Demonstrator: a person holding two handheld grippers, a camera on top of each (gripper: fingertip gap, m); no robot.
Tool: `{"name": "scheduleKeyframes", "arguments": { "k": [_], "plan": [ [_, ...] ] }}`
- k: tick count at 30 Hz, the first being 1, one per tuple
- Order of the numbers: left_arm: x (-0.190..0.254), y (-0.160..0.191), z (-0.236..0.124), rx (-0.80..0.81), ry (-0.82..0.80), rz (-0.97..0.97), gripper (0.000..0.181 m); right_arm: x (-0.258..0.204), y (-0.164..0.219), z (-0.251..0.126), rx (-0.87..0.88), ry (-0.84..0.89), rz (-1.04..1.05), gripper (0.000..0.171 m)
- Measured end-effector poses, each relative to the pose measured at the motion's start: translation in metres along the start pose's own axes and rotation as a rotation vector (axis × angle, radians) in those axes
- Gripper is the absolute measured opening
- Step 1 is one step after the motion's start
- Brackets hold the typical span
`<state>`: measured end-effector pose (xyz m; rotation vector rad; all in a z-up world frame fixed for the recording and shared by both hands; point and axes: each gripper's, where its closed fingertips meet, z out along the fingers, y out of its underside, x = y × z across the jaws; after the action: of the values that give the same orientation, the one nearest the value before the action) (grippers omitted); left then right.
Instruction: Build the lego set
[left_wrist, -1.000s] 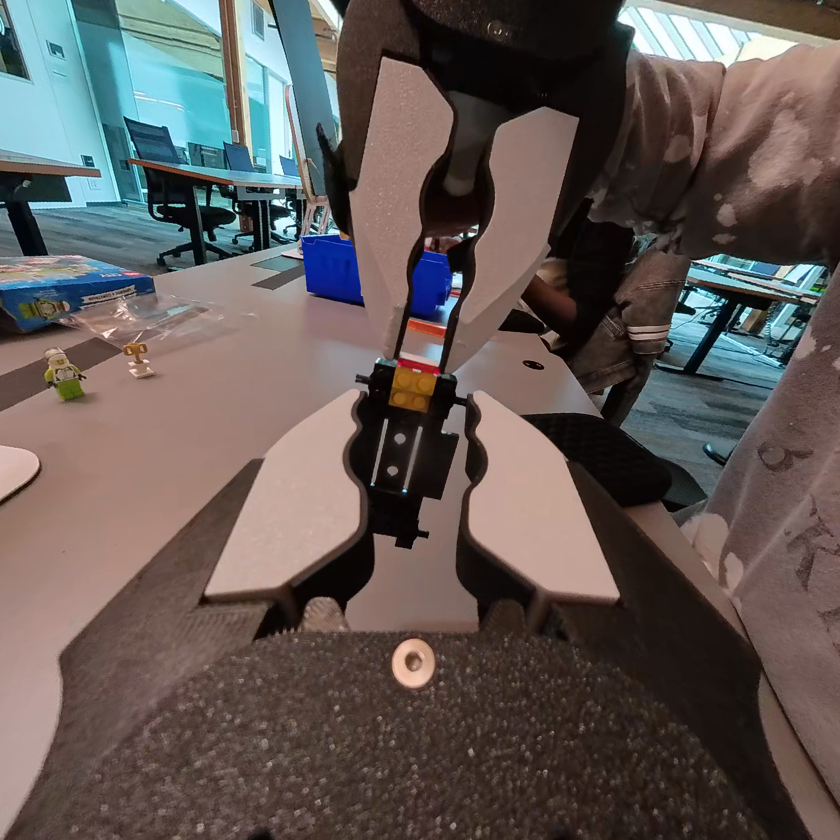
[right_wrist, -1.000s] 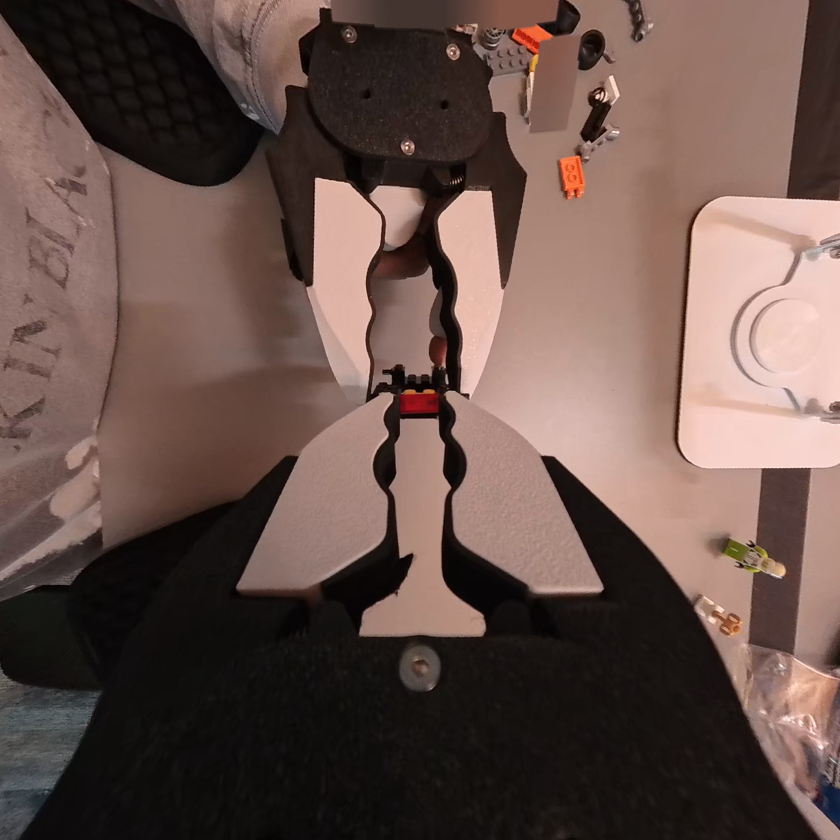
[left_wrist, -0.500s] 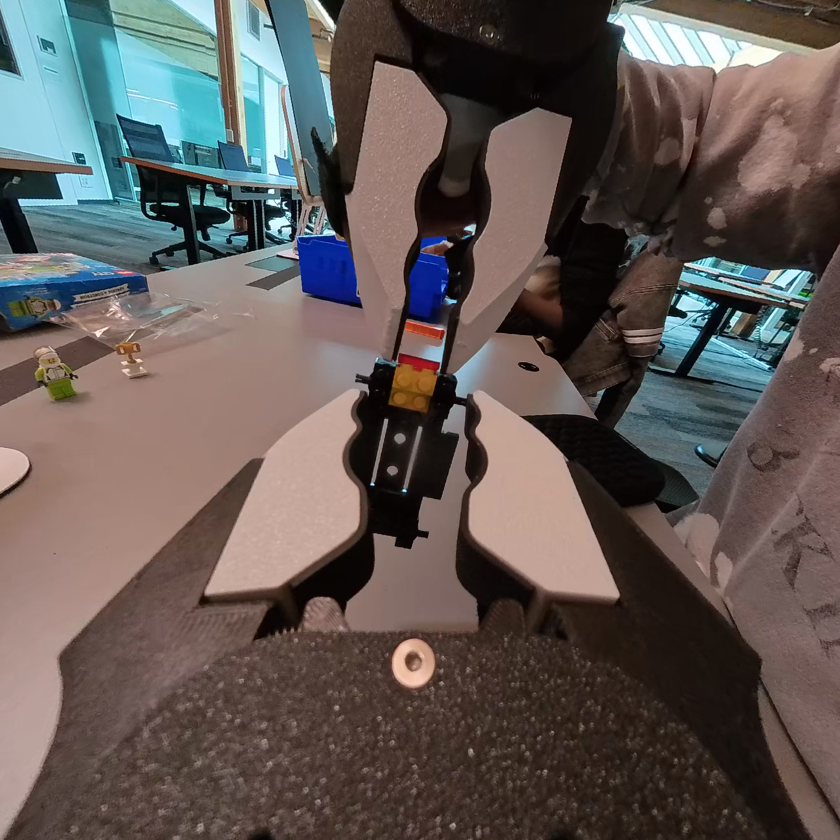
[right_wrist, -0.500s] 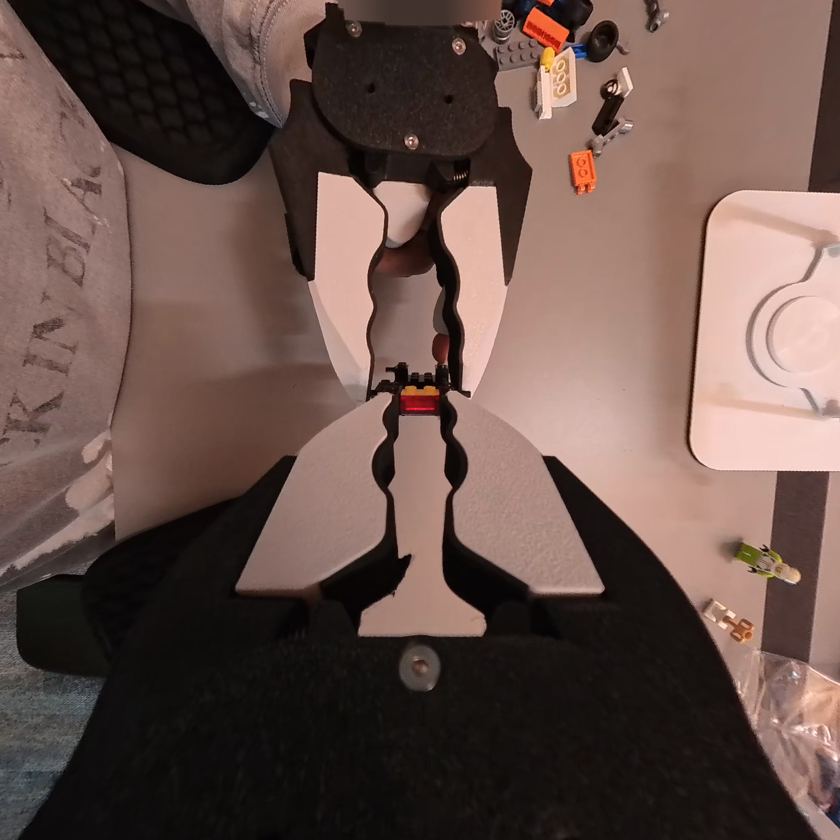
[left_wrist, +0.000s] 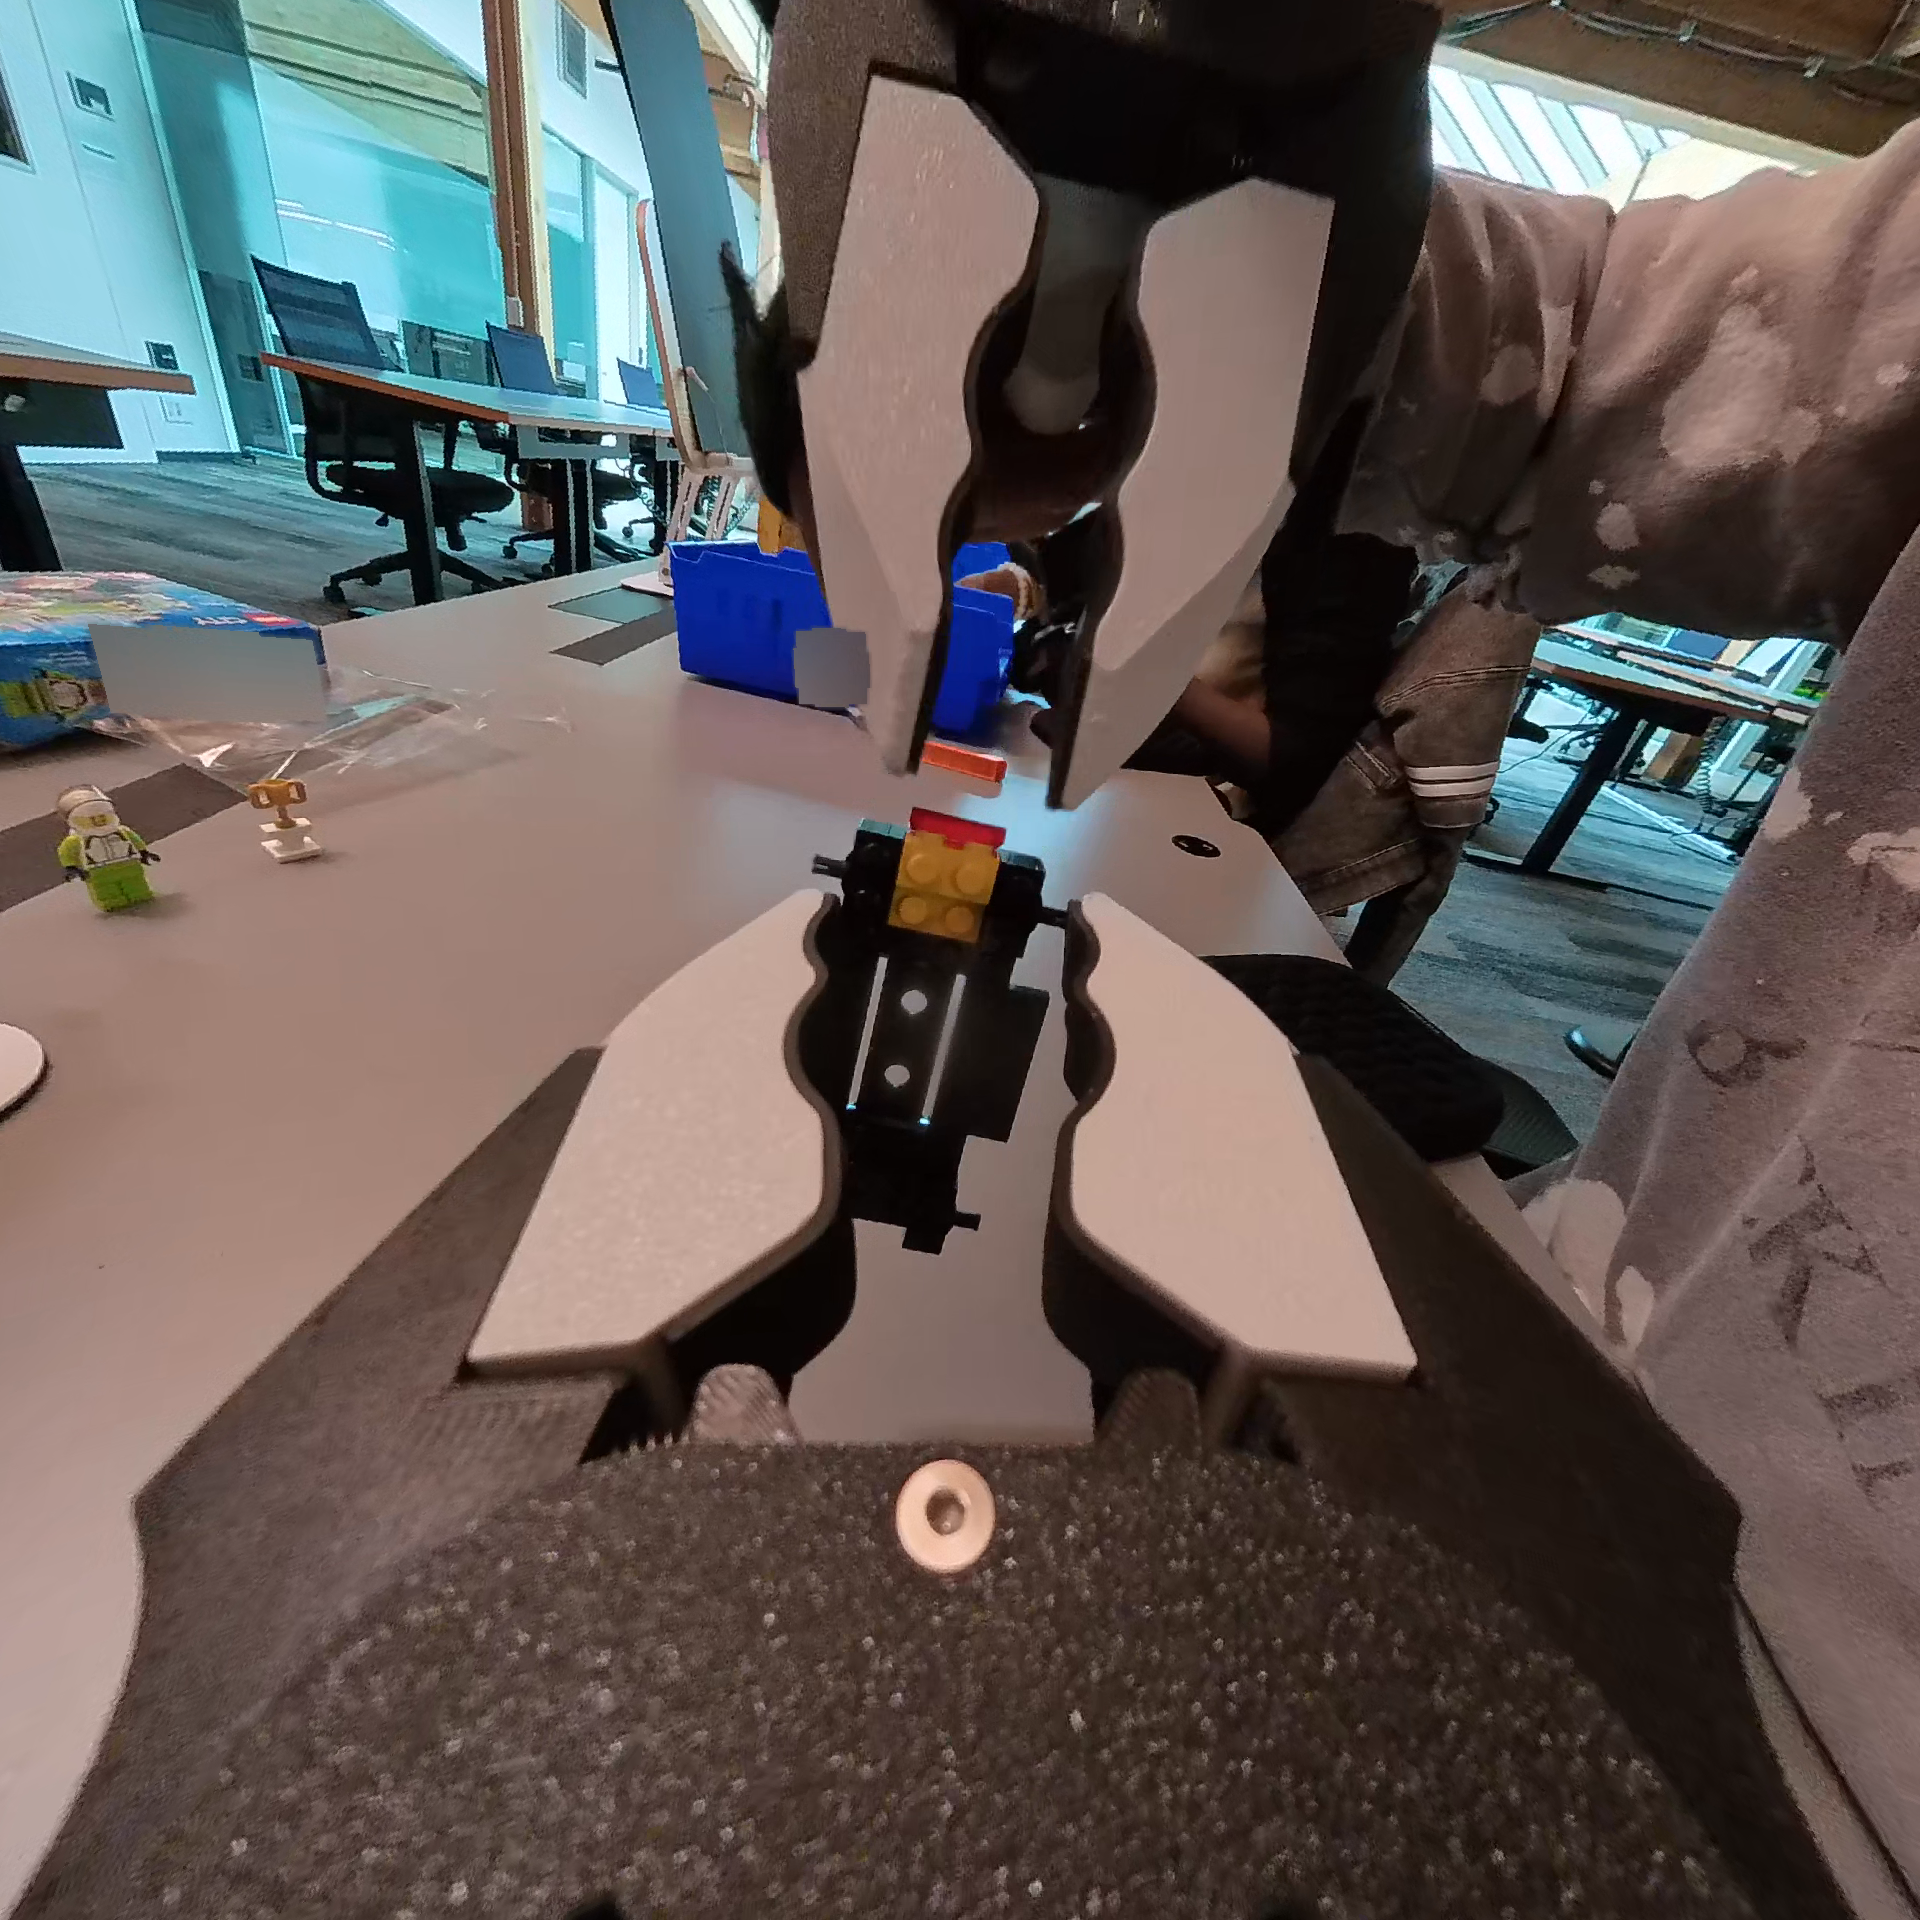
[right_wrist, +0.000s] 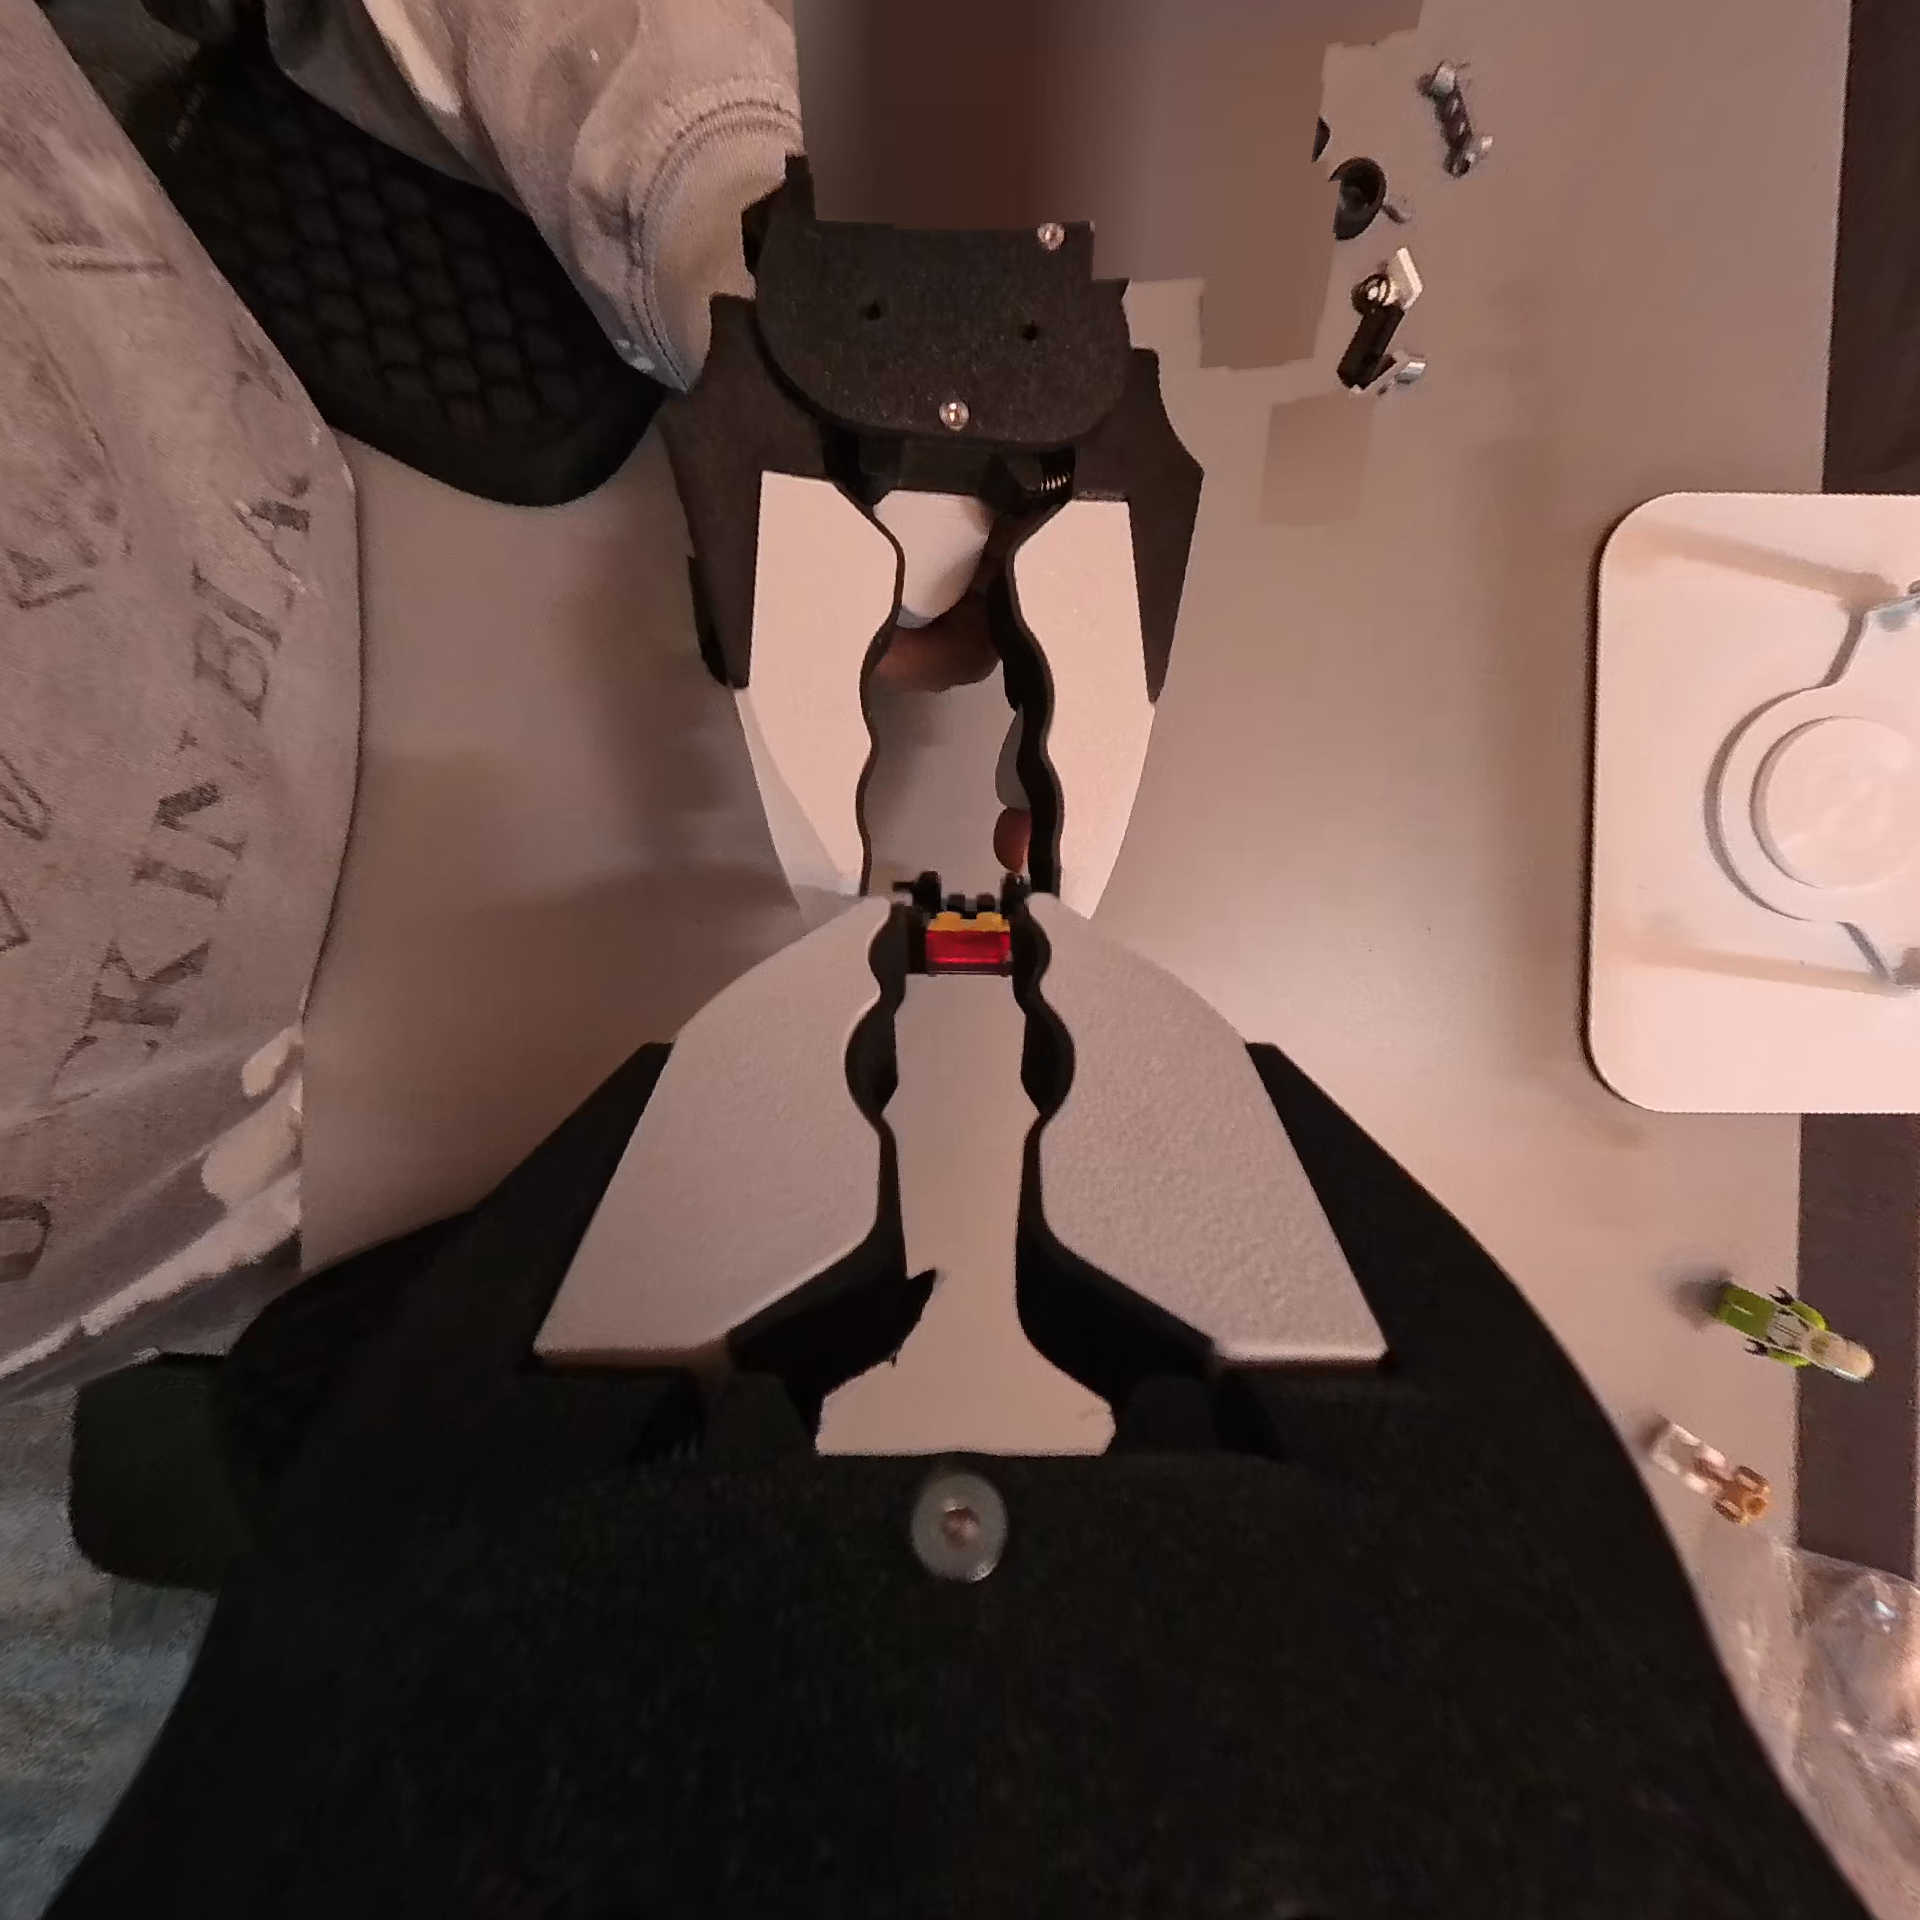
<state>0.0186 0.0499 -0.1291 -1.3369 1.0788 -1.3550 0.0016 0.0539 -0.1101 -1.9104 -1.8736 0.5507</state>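
My left gripper (left_wrist: 945, 914) is shut on a black lego car chassis (left_wrist: 914, 1039) and holds it by its sides. A yellow brick (left_wrist: 940, 883) sits on the chassis's far end, with a red piece (left_wrist: 956, 826) on top of it. My right gripper (left_wrist: 982, 779) points down just above the red piece, a little open, empty and clear of it. In the right wrist view my right gripper (right_wrist: 956, 920) looks straight down on the red piece (right_wrist: 966, 951), with the left gripper (right_wrist: 951, 888) opposite. A person's grey sleeve (left_wrist: 1662, 364) is behind.
On the grey table (left_wrist: 416, 987) stand a green minifigure (left_wrist: 104, 862) and a small gold trophy (left_wrist: 283, 821). Behind them are a plastic bag (left_wrist: 343, 717), a set box (left_wrist: 62, 644) and a blue bin (left_wrist: 748, 623). An orange piece (left_wrist: 966, 761) lies beyond. A white stand (right_wrist: 1756, 800) and loose parts (right_wrist: 1382, 332) are at the right. My left and right fingertips are right by each other.
My right gripper was closed around the red piece on the chassis. It has let go, opened slightly and lifted off. The red piece stays on the yellow brick. The left gripper held still.
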Motion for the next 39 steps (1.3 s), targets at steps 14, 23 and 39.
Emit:
{"name": "scheduleKeyframes", "arguments": {
  "k": [14,23,39],
  "plan": [
    [0.006,-0.004,-0.001,0.041,0.008,0.045,0.04,0.007,0.028,-0.004,0.766,-0.326,0.961,0.052],
    [0.003,-0.003,-0.002,0.032,-0.015,0.076,0.04,0.01,0.013,0.017,0.835,-0.408,1.059,0.063],
    [0.008,-0.005,-0.003,0.028,-0.05,0.198,0.04,0.002,0.005,0.02,0.879,-0.453,0.972,0.052]
  ]
}}
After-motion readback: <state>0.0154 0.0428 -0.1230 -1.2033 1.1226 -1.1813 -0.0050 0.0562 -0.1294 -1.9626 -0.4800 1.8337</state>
